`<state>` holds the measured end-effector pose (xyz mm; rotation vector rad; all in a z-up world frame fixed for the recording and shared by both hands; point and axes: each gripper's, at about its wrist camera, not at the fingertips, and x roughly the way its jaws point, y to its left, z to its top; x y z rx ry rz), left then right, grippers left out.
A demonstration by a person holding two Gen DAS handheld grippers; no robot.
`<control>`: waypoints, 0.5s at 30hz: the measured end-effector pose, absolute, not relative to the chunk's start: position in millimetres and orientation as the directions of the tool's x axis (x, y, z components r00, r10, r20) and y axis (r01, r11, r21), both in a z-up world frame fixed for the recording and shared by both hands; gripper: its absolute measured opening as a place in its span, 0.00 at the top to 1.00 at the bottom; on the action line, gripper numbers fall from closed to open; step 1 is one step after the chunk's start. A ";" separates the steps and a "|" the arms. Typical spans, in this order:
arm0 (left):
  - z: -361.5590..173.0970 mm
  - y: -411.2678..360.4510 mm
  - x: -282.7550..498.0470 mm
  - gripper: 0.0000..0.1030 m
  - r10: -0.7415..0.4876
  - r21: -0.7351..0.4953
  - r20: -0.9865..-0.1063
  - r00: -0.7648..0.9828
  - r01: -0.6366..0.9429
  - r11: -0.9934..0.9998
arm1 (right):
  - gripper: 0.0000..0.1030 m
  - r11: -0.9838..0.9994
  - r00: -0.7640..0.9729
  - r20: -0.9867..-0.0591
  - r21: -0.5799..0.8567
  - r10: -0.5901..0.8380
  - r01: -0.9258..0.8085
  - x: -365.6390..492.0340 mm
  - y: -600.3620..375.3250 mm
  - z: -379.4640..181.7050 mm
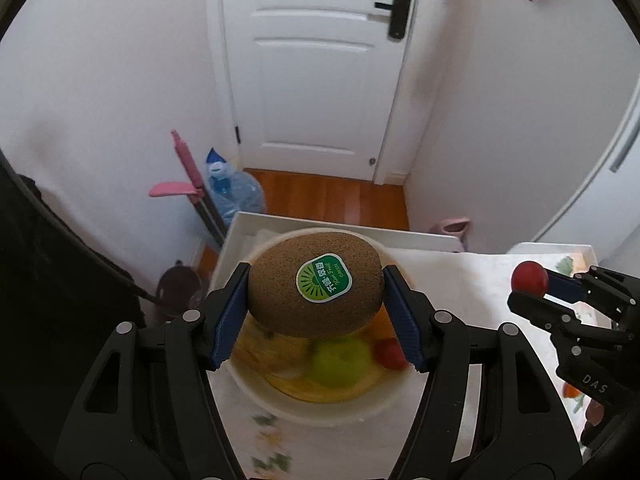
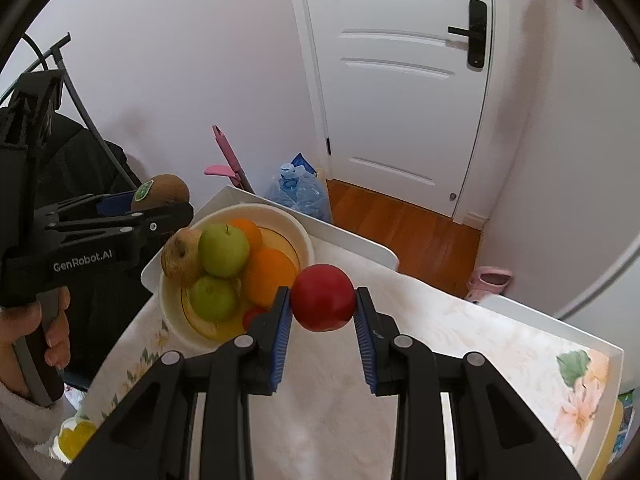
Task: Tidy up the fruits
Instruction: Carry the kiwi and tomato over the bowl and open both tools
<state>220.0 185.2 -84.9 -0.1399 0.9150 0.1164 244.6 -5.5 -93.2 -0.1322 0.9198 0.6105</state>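
Observation:
My left gripper (image 1: 315,288) is shut on a brown kiwi (image 1: 316,284) with a green sticker and holds it above the cream fruit bowl (image 1: 320,408). The bowl (image 2: 172,312) holds two green apples (image 2: 223,250), oranges (image 2: 270,272), a brownish apple (image 2: 182,256) and a small red fruit (image 2: 252,316). My right gripper (image 2: 322,300) is shut on a red fruit (image 2: 323,298), above the table to the right of the bowl. In the left wrist view the right gripper (image 1: 532,284) shows at the right with the red fruit (image 1: 530,277). The left gripper with the kiwi (image 2: 160,192) shows at the left.
The bowl stands on a white table (image 2: 360,248) with a floral cloth (image 2: 440,340). Beyond the table's far edge are a water jug (image 2: 300,192), a pink mop (image 2: 228,160), a white door (image 2: 400,80) and wooden floor. A yellow object (image 2: 76,438) lies at the near left.

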 end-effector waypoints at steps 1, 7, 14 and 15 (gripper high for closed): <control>-89.0 192.1 224.5 0.33 0.039 -0.071 -0.801 0.597 -0.159 0.985 | 0.72 0.825 0.450 -0.779 0.147 0.437 -0.546 245.7 -2.0 -94.1; -115.6 216.5 248.3 0.33 0.015 -0.077 -0.834 0.551 -0.144 0.987 | 0.72 0.830 0.439 -0.791 0.148 0.426 -0.538 263.1 28.0 -108.2; -146.8 233.7 275.5 0.33 -0.019 -0.094 -0.866 0.499 -0.124 0.988 | 0.72 0.840 0.432 -0.801 0.153 0.414 -0.521 282.1 47.3 -124.6; -150.6 235.6 277.3 0.33 -0.026 -0.099 -0.870 0.493 -0.123 0.988 | 0.72 0.842 0.430 -0.803 0.154 0.412 -0.517 285.3 49.5 -127.7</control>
